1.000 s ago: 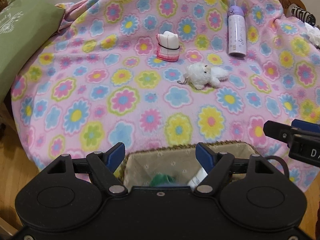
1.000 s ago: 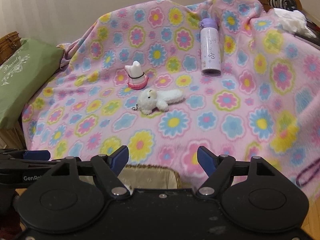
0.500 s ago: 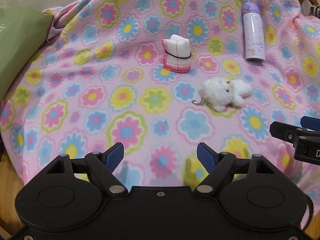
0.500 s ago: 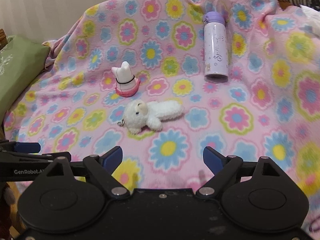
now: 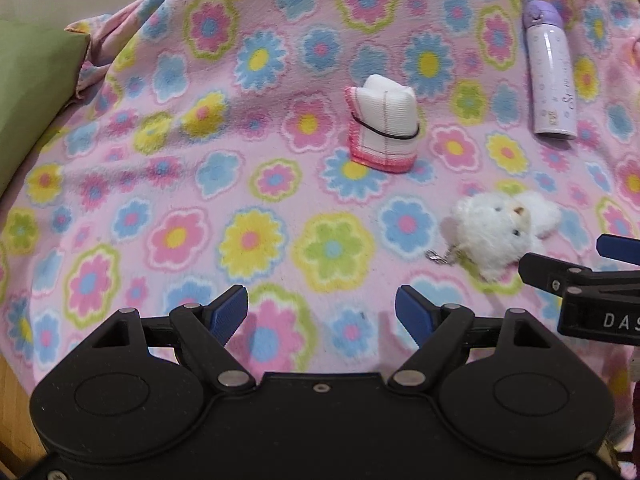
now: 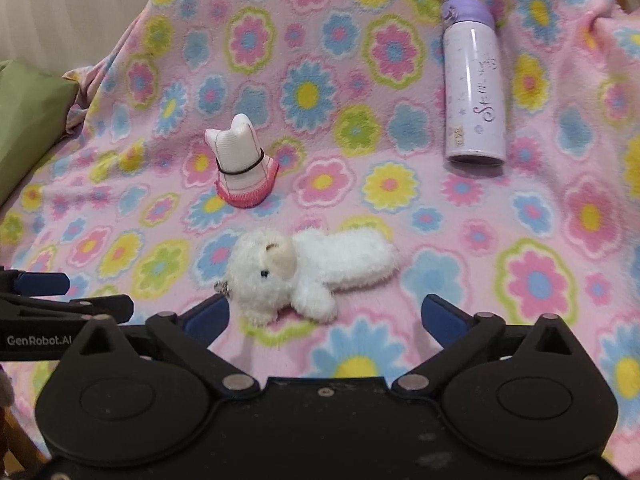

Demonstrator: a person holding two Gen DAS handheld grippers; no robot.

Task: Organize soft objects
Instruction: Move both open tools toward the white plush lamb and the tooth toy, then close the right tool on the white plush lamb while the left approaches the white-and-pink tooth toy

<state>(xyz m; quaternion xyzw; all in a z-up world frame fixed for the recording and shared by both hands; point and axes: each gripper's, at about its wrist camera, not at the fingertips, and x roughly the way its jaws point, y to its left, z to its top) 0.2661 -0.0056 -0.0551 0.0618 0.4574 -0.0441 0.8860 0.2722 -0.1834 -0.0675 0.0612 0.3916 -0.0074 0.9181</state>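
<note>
Here: fluffy white plush toy (image 6: 308, 274) | fleecy floral blanket (image 6: 400, 208) | bottle (image 6: 474, 88) seemingly metal

Green cushion (image 5: 36, 92) cut off at left edge

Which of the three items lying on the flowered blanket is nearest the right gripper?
The white plush toy, just ahead of the right gripper, whose jaws are opening. The banded cloth roll and purple bottle lie farther back.

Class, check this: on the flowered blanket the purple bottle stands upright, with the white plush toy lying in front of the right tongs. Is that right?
Not quite. The purple bottle is lying on its side on the flowered blanket, not standing, as the right wrist view shows. The white plush toy does lie in front of the right tongs, whose jaws are opening.
</note>
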